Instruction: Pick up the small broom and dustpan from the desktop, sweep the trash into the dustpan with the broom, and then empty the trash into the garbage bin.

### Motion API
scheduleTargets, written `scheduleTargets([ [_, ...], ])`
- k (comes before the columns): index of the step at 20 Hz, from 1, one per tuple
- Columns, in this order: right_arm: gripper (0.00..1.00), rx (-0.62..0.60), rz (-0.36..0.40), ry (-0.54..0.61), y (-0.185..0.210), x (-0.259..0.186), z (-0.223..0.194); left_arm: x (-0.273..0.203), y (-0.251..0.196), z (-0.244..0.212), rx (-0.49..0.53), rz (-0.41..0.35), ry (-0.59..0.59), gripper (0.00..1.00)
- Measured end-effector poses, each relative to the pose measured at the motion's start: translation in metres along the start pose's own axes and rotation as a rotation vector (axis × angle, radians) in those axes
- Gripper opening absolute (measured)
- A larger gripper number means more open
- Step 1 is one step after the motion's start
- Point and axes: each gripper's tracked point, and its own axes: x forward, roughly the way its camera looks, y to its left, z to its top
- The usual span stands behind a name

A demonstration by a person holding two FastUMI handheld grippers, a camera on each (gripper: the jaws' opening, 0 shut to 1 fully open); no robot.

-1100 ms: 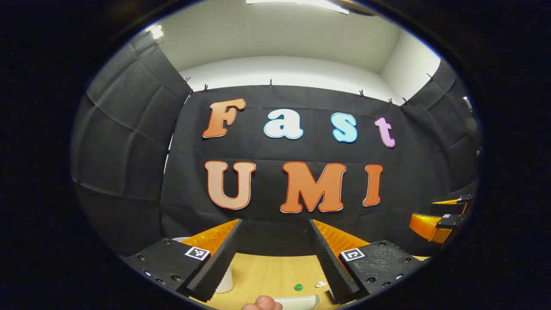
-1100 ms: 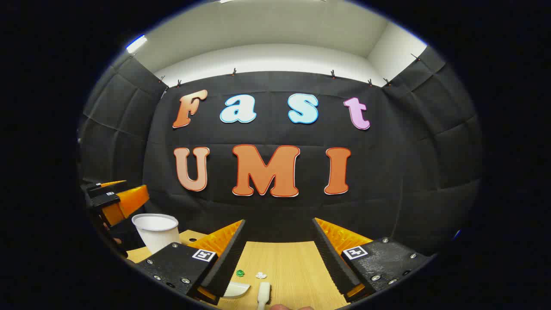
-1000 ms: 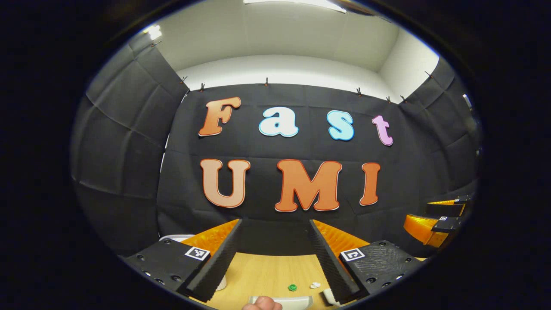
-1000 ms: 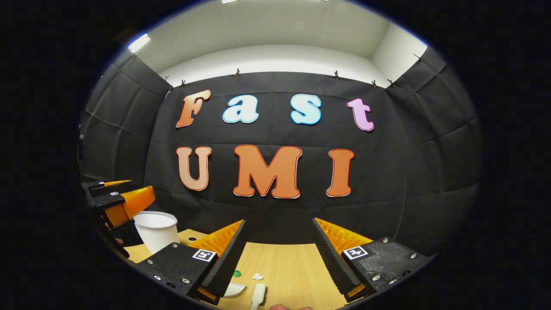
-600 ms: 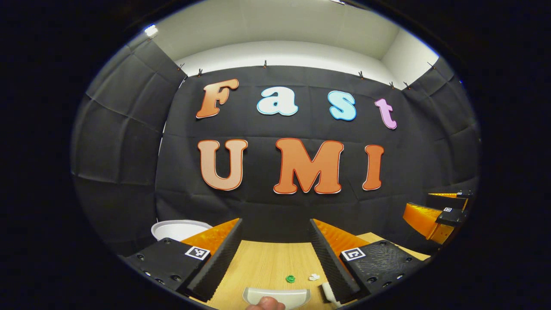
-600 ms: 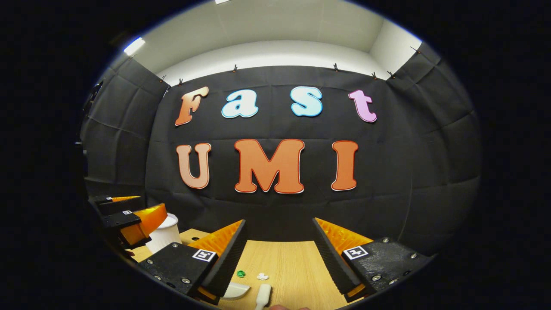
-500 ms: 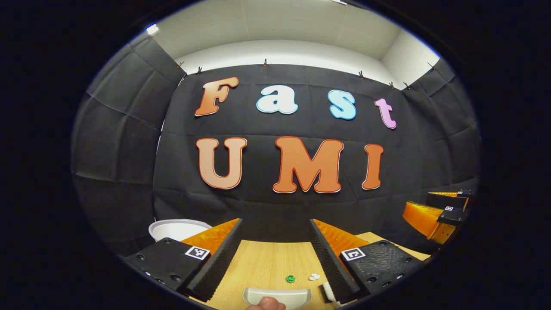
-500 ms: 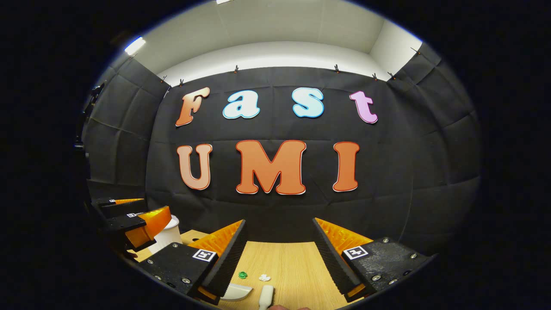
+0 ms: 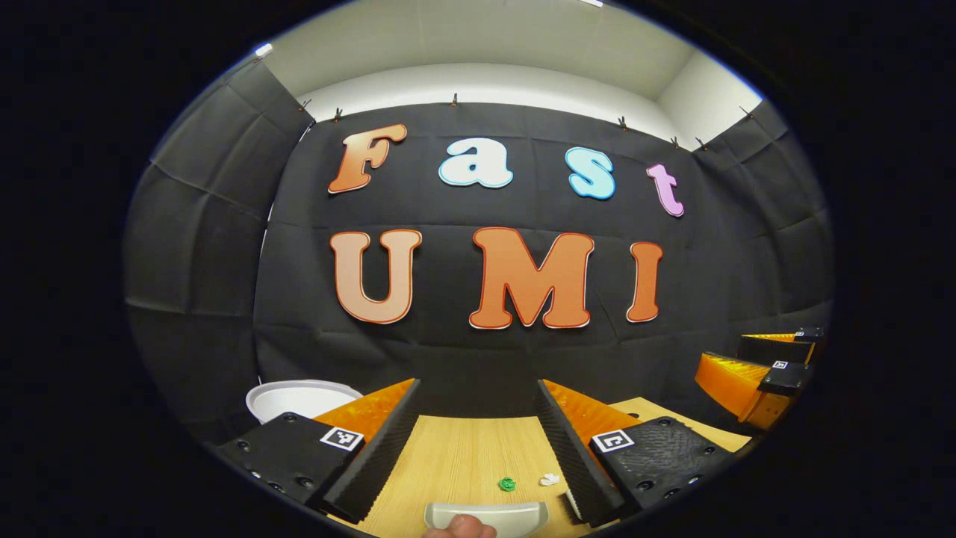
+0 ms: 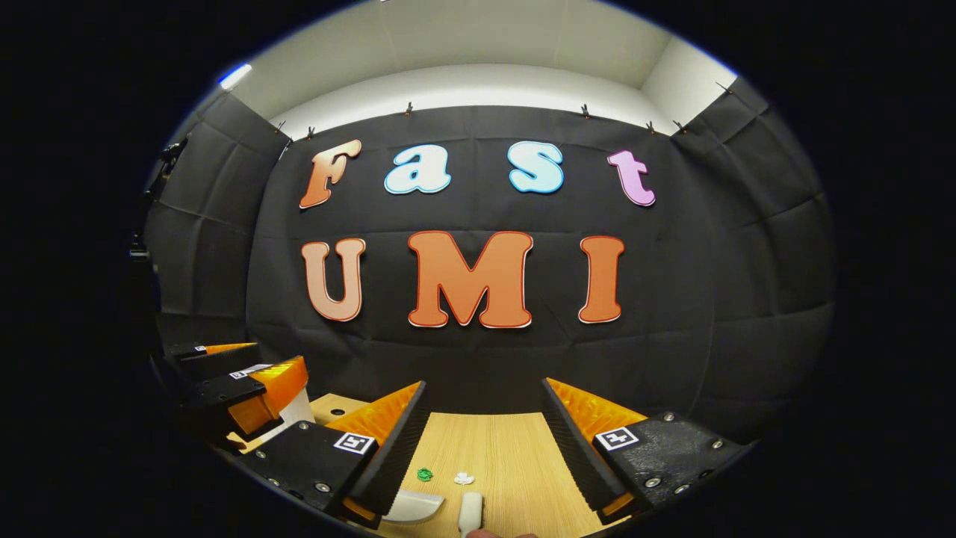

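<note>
Wooden desktop [image 9: 463, 456] now fills more of both views as the left gripper [image 9: 478, 426] and right gripper [image 10: 484, 430], jaws apart, tip down toward the white dustpan [image 9: 485, 515], broom handle [image 10: 469, 512] and scraps [image 9: 507, 484], nothing grasped yet.

Ahead of your left gripper [image 9: 478, 441] the counter [image 9: 455, 456] lies bare up to the far wall cloth, with jaws spread wide. At the near edge the pale dustpan [image 9: 485, 515] lies across your path; a green scrap [image 9: 507, 484] and a white scrap [image 9: 550, 480] sit just beyond it. The white bin [image 9: 299, 397] stands far left. Your right gripper [image 9: 754, 381] hangs well apart on the right.
</note>
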Motion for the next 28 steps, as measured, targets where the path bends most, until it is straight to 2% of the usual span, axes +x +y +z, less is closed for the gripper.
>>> scheduleTargets([
  [17, 0.92, -0.023, 0.043, 0.011, 0.014, 0.008, -0.003, 0.004, -0.001, -0.005, 0.010, -0.004, 0.022, 0.95],
  [28, 0.92, -0.023, 0.044, 0.057, 0.015, 0.013, -0.021, 0.012, -0.002, -0.020, 0.007, -0.002, 0.070, 0.95],
])
